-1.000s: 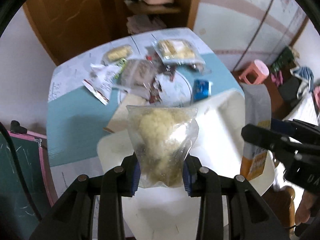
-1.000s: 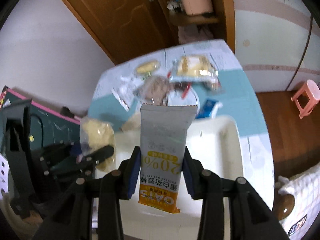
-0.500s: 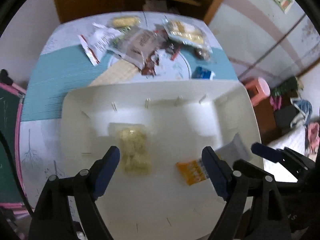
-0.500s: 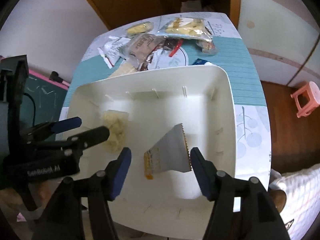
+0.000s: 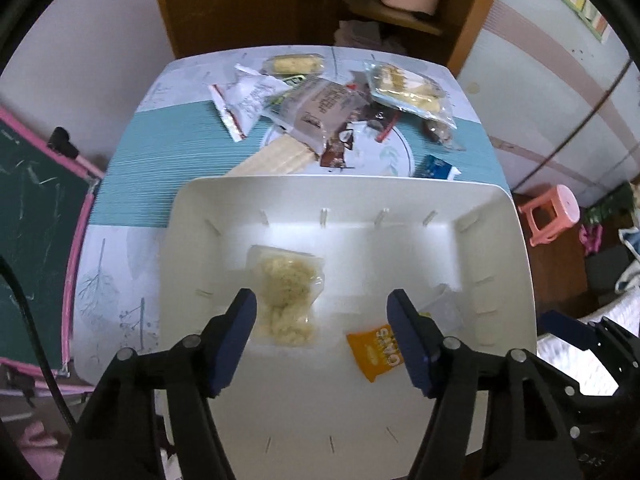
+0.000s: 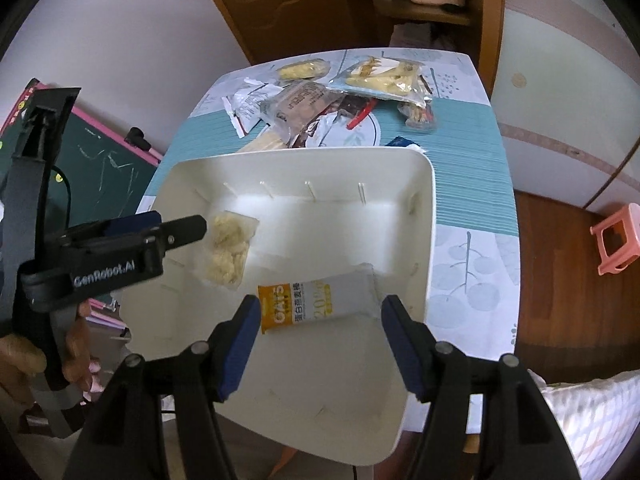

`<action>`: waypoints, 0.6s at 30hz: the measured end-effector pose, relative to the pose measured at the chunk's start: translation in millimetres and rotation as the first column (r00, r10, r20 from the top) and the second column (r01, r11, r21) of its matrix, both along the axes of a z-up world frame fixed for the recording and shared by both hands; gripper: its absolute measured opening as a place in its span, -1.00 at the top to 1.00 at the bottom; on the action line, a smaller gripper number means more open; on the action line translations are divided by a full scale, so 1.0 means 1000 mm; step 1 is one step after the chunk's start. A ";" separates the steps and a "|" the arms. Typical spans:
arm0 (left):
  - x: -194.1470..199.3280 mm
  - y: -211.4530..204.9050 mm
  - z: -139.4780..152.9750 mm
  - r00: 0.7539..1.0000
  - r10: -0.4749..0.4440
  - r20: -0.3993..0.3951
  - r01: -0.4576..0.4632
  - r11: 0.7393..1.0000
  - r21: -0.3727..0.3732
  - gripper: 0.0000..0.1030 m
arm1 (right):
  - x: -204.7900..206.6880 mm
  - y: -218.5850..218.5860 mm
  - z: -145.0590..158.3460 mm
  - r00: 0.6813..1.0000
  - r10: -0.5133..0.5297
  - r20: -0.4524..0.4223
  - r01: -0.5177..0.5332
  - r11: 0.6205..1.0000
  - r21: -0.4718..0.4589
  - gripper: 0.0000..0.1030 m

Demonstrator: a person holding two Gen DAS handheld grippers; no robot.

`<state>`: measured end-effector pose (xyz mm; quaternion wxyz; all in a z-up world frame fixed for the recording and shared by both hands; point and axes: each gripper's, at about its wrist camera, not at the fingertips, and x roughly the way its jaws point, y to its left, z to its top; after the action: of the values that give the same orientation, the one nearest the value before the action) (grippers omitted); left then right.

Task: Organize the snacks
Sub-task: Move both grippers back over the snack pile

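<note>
A white plastic bin (image 5: 516, 280) (image 6: 428, 208) stands at the table's near end. In it lie a clear bag of yellow crumbly snack (image 5: 286, 296) (image 6: 228, 250) and a grey and orange oats packet (image 5: 378, 350) (image 6: 320, 300). My left gripper (image 5: 322, 320) is open and empty above the bin, over the clear bag. My right gripper (image 6: 316, 330) is open and empty above the oats packet. The left gripper also shows in the right wrist view (image 6: 176, 228). A pile of snack packets (image 5: 320, 108) (image 6: 316, 100) lies on the table beyond the bin.
The table has a teal striped cloth (image 5: 160, 160). A small blue packet (image 5: 434, 168) lies by the bin's far right corner. A green chalkboard with pink frame (image 5: 36, 208) stands left. A pink stool (image 5: 554, 216) (image 6: 618, 236) stands right. A wooden shelf (image 5: 400, 12) is behind.
One second ago each gripper held its packet above the bin. Both opened and dropped them in. Since half a second ago both grippers have drawn back a little, still open.
</note>
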<state>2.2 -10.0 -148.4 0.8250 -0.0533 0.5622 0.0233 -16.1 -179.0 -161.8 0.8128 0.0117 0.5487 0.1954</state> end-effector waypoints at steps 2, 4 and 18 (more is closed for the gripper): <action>-0.003 0.001 0.002 1.000 0.020 0.004 -0.020 1.000 0.002 -0.29 | -0.002 -0.003 0.001 1.000 0.007 0.003 -0.007 1.000 0.002 -0.22; -0.007 0.003 0.004 0.999 0.044 0.000 -0.044 0.999 -0.011 -0.29 | -0.004 -0.006 0.003 1.000 0.012 0.003 -0.012 1.000 0.002 -0.22; -0.037 0.027 0.044 0.982 0.165 0.095 -0.164 0.986 -0.018 -0.35 | -0.019 0.002 0.030 0.995 0.074 0.063 -0.073 0.997 -0.016 -0.22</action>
<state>-34.6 16.9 -104.8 0.8461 -0.1047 0.5155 0.0859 -35.6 -176.9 -131.3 0.8220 -0.0203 0.5242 0.2216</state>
